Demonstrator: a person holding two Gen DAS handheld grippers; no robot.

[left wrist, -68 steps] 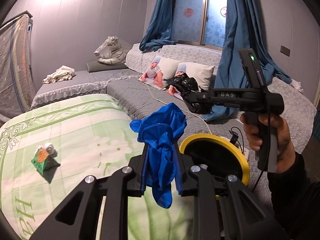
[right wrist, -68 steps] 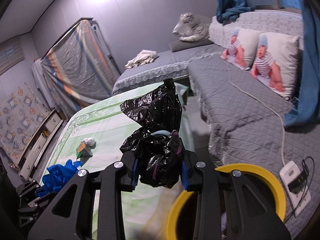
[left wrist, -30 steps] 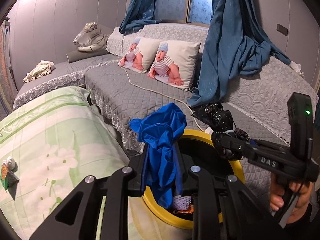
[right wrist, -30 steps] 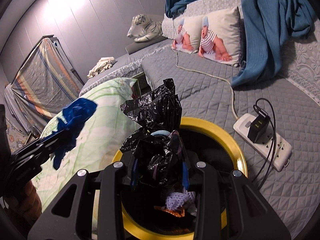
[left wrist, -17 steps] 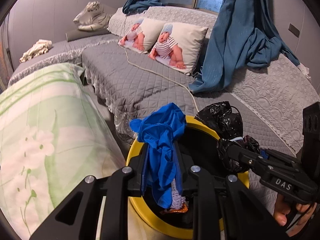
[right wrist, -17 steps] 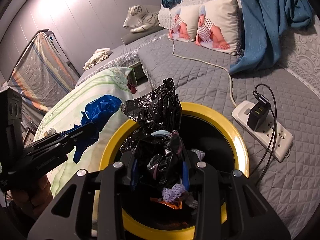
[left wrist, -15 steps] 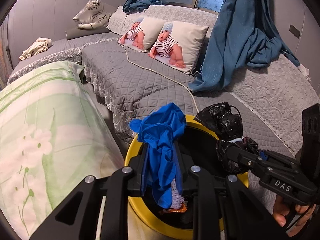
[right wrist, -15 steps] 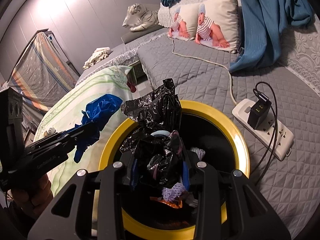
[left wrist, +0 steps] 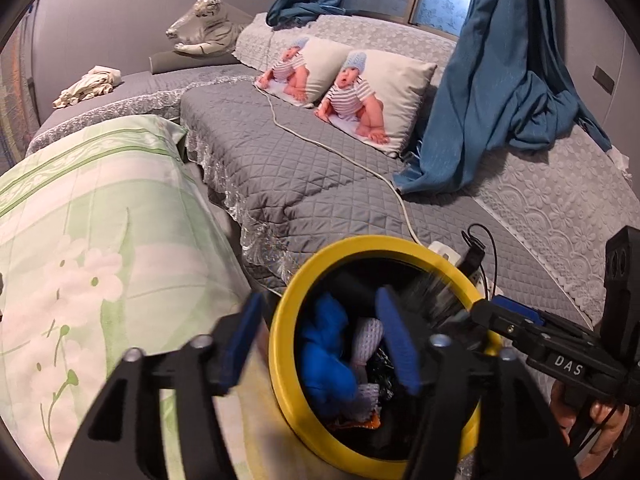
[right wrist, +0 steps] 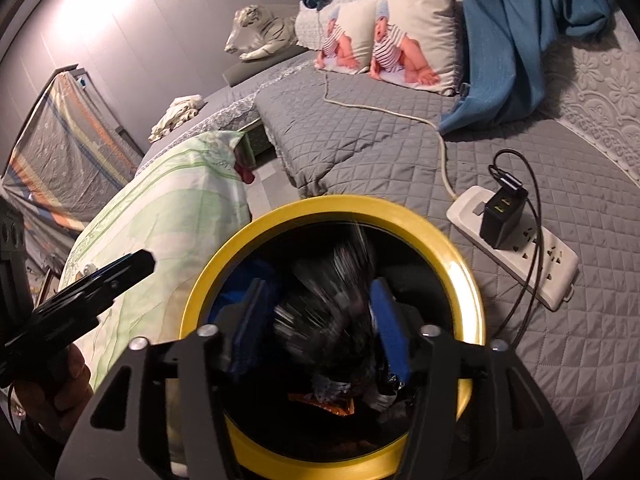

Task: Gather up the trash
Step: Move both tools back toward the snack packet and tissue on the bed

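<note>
Both hand-held grippers, left (left wrist: 320, 340) and right (right wrist: 320, 328), have just spread; the blue rag (left wrist: 326, 354) and black bag (right wrist: 328, 320) drop into the yellow bin (right wrist: 460, 276), so this trash is collected

The black bag (right wrist: 332, 312) is motion-blurred; the bin's (right wrist: 460, 280) near rim is hidden.

My left gripper (left wrist: 320, 340) tilts downward, jaws just sprung apart, blue pads (left wrist: 396, 340) wide and gripping nothing; my right gripper (right wrist: 320, 328) tilts downward too, jaws likewise just opening; a hand (right wrist: 52, 396) grips the left handle.
</note>
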